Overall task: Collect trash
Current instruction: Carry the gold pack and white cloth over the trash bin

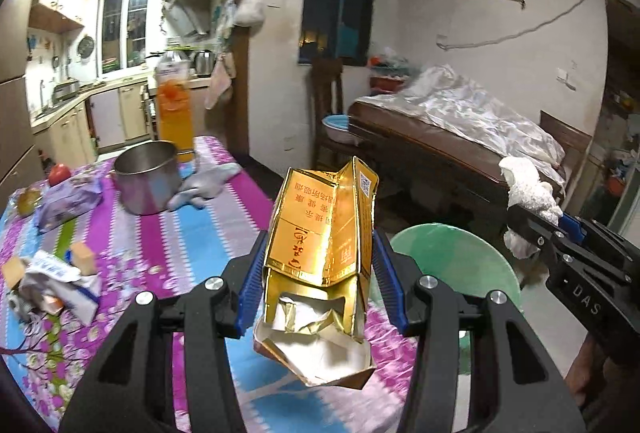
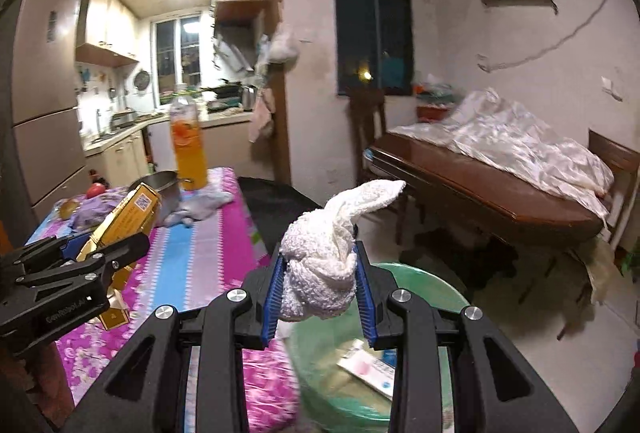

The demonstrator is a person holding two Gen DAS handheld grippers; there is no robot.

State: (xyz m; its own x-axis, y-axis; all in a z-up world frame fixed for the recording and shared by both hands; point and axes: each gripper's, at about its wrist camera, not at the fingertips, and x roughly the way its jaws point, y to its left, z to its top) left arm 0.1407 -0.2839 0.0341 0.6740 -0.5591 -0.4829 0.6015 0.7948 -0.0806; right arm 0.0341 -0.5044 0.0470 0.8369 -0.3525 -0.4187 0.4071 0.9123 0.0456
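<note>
My left gripper [image 1: 318,269] is shut on a crumpled gold cigarette carton [image 1: 320,233], held over the table's right edge; its torn open end faces the camera. In the right wrist view that same carton [image 2: 124,221] and left gripper [image 2: 86,253] show at the left. My right gripper [image 2: 320,293] is shut on a wadded white paper towel [image 2: 320,265], which hangs above a green-lined trash bin [image 2: 416,285]. The left wrist view shows the bin [image 1: 452,261] just right of the carton, with the right gripper [image 1: 536,229] and the towel [image 1: 528,189] beyond it.
The table has a striped floral cloth [image 1: 192,233] with a steel pot [image 1: 146,177], an orange drink bottle [image 1: 174,113], a purple packet [image 1: 66,201], wrappers [image 1: 56,281] and a grey rag [image 1: 204,183]. Papers [image 2: 372,369] lie in the bin. A covered wooden bed [image 1: 460,137] stands at right.
</note>
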